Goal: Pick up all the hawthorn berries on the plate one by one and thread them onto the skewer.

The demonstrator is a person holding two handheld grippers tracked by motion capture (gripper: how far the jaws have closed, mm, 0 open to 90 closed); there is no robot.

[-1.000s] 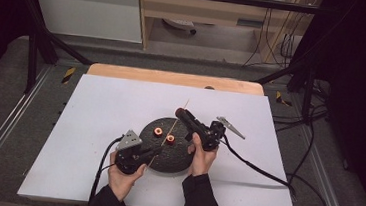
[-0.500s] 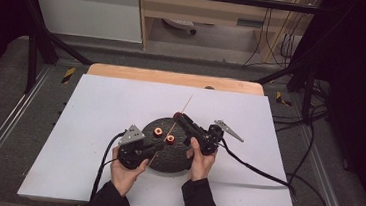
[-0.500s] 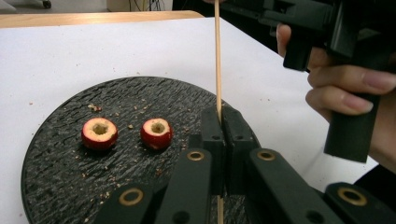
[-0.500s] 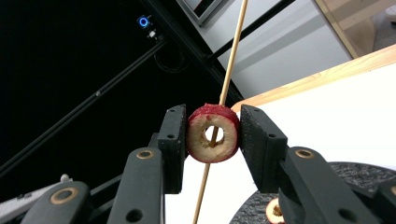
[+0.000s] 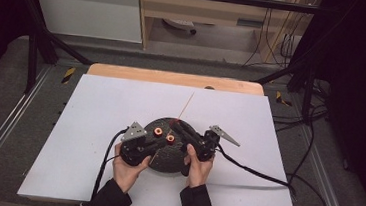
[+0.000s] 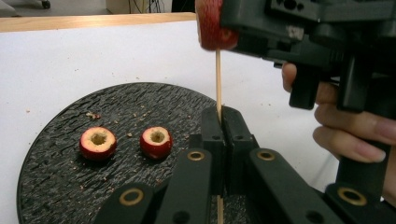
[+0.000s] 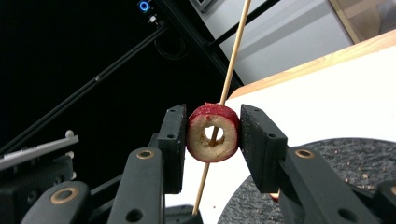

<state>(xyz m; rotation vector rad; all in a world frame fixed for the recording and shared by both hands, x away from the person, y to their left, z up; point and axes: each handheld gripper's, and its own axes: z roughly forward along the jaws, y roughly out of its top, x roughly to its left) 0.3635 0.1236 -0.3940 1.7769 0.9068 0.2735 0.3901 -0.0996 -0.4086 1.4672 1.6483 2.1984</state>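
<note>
A thin wooden skewer [image 6: 217, 84] stands between the closed jaws of my left gripper [image 6: 222, 116], which is shut on its lower part. My right gripper [image 7: 212, 135] is shut on a red cored fruit ring [image 7: 198, 135], and the skewer [image 7: 233, 56] passes through the ring's hole. In the high view both grippers meet over a round black slate plate [image 5: 166, 161], the left gripper [image 5: 165, 142] from the left and the right gripper [image 5: 175, 123] from the right. Two more cored red fruits [image 6: 98, 142] [image 6: 156, 141] lie on the plate [image 6: 56, 177].
The plate rests on a white sheet [image 5: 93, 125] that covers a wooden table [image 5: 173, 77]. Crumbs are scattered on the slate. Cables [image 5: 255, 172] trail from the grippers over the sheet toward the right and front edges. Metal rails run along both sides.
My right gripper with the fruit ring has shifted a little down the skewer toward the left gripper. The left gripper has stayed in place.
</note>
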